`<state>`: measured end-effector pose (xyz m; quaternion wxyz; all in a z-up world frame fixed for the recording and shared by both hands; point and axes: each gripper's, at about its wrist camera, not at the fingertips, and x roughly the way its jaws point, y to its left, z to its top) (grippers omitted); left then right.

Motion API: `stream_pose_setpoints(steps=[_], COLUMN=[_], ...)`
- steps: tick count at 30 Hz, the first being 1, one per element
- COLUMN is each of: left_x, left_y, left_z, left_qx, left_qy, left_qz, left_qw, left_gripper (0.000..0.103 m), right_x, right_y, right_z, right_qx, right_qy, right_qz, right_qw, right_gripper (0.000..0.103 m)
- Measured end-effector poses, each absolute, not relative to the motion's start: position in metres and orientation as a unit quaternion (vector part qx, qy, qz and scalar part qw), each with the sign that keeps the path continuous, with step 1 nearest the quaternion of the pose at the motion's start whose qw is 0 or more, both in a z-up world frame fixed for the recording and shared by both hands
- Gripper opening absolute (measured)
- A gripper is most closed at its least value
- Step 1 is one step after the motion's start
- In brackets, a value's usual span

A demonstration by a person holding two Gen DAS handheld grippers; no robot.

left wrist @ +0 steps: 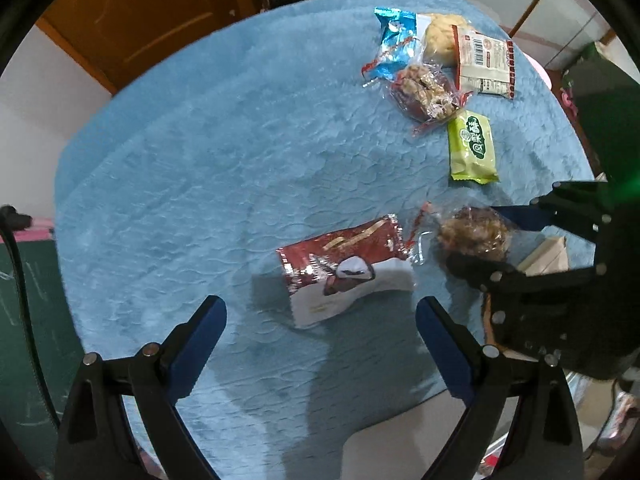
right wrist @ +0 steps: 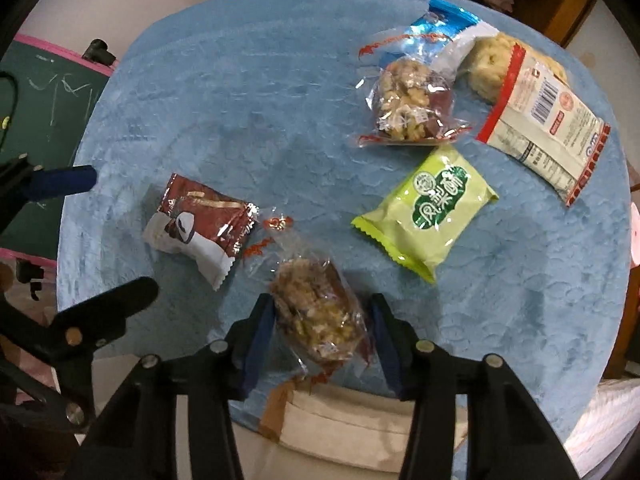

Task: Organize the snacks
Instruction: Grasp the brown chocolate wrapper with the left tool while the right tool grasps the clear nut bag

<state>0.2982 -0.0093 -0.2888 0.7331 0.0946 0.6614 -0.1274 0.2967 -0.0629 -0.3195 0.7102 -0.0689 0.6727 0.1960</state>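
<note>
Several wrapped snacks lie on a round table under a blue fleece cover [left wrist: 192, 152] [right wrist: 240, 92]. My right gripper [right wrist: 320, 304] [left wrist: 480, 236] points down at the near edge, its pads against a clear-wrapped nut snack [right wrist: 316, 312] [left wrist: 472, 232]. To its left lies a maroon-and-white packet [left wrist: 348, 268] [right wrist: 196, 224]. My left gripper [left wrist: 320, 308] [right wrist: 122, 230] hangs open just above that packet, which sits between and ahead of its fingers. A green packet [left wrist: 472, 148] [right wrist: 428, 208] lies further out.
At the far side lie a second nut snack [right wrist: 408, 100] [left wrist: 424, 92], a blue packet [right wrist: 432, 28] [left wrist: 396, 40] and a white red-edged packet [right wrist: 548, 120] [left wrist: 484, 60]. A beige box [right wrist: 360, 420] sits below the near table edge. A green chalkboard [right wrist: 48, 92] stands left.
</note>
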Motion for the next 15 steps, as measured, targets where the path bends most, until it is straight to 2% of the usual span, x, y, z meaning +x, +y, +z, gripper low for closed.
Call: stream_pose_setpoints(steps=[15], left_x=[0.327], left_y=[-0.012], left_z=[-0.334], left_qx=[-0.001], left_qy=[0.716], left_qz=[-0.074], left_qw=[0.694], left_gripper=[0.095], right_x=[0.284], right_y=[-0.098], right_z=[-0.291], right_qx=[-0.047], right_qy=[0.643], right_qz=[0.15], right_qw=[0.75], right_gripper=[0.048])
